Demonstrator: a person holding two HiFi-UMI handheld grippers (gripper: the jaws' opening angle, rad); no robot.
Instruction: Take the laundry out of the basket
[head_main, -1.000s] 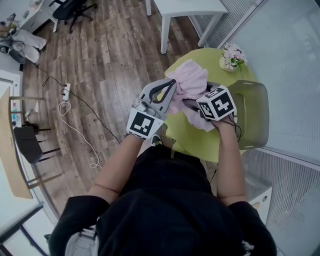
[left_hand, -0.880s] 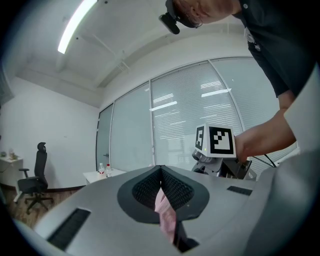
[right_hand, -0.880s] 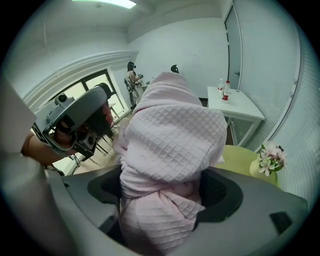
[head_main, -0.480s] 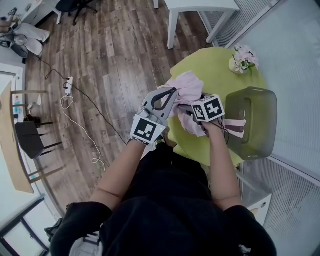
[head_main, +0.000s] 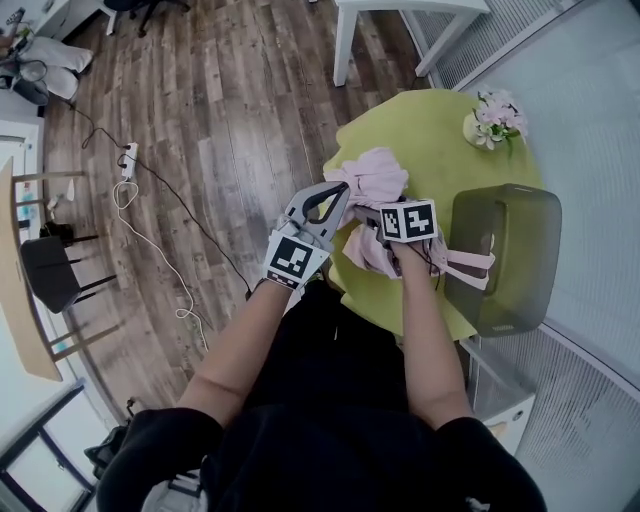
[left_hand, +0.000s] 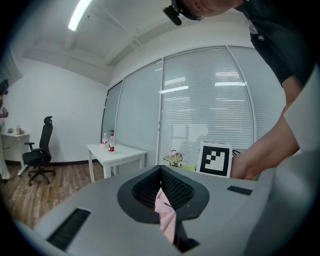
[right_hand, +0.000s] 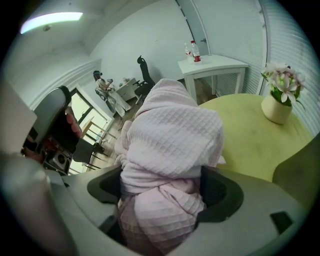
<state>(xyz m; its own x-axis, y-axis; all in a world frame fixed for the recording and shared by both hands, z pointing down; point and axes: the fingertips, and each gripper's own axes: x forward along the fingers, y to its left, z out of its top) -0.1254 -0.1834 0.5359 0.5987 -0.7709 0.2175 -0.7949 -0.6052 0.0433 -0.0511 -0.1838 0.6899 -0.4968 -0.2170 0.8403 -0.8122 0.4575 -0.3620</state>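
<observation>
A pale pink waffle-knit cloth (head_main: 376, 180) is bunched over the near left part of the round green table (head_main: 440, 150). My left gripper (head_main: 340, 192) is shut on a fold of the pink cloth (left_hand: 165, 215) at its left side. My right gripper (head_main: 372, 215) is shut on a thick bunch of the cloth (right_hand: 170, 150), which fills the space between its jaws. A strip of the pink cloth (head_main: 468, 262) trails over the rim of the olive basket (head_main: 500, 255) at the table's right edge.
A small vase of flowers (head_main: 492, 118) stands at the far side of the table, also in the right gripper view (right_hand: 280, 95). A white table (head_main: 400, 20) stands beyond. A cable with a power strip (head_main: 125, 165) lies on the wooden floor at the left.
Both grippers and the pink cloth have drawn back toward me and a little left, away from the basket. The cloth now trails out over the basket's rim.
</observation>
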